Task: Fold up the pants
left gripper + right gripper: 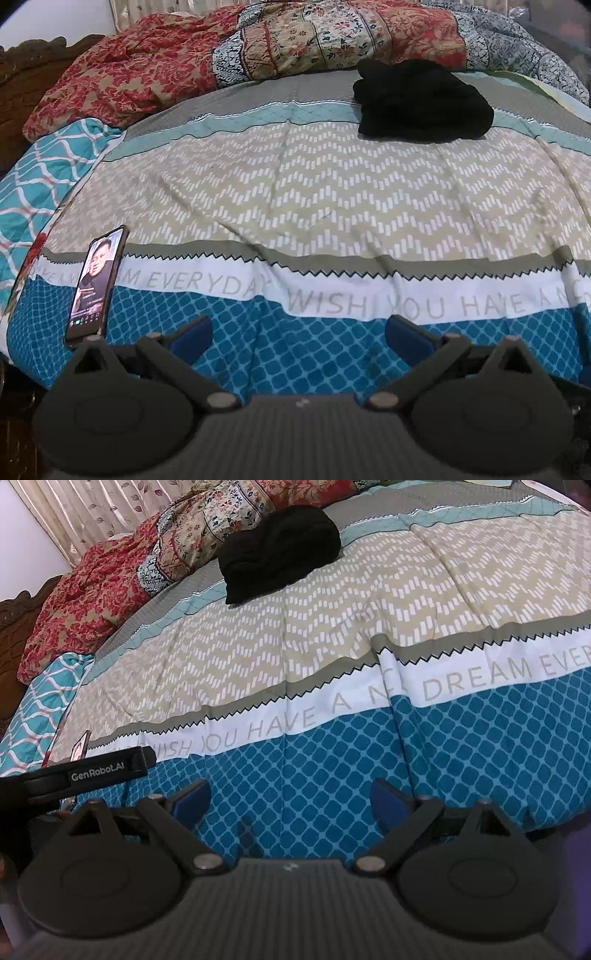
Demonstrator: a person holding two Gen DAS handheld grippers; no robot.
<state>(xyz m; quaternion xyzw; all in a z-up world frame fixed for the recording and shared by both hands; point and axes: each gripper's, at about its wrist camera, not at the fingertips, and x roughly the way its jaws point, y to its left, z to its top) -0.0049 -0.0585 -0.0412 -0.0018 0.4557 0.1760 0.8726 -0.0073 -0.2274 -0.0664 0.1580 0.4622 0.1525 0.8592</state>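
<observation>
Both spread, empty: left gripper (298,334), right gripper (290,801), low over blue edge of patterned bed quilt (332,192). Folded black fabric pants (421,101) far side, touching floral blanket heap (258,48). Black smartphone (96,286) lies left.

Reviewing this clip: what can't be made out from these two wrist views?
- Pants: a black bundle in both views; too dark to tell folds, waistband or legs.
- Phone: in the right view, mostly hidden behind the left gripper; only its top shows.
- Bedspread lettering: creases hide letters after "A N"; both views' edges cut the line off.
- Person: no hand shows in either view.
</observation>
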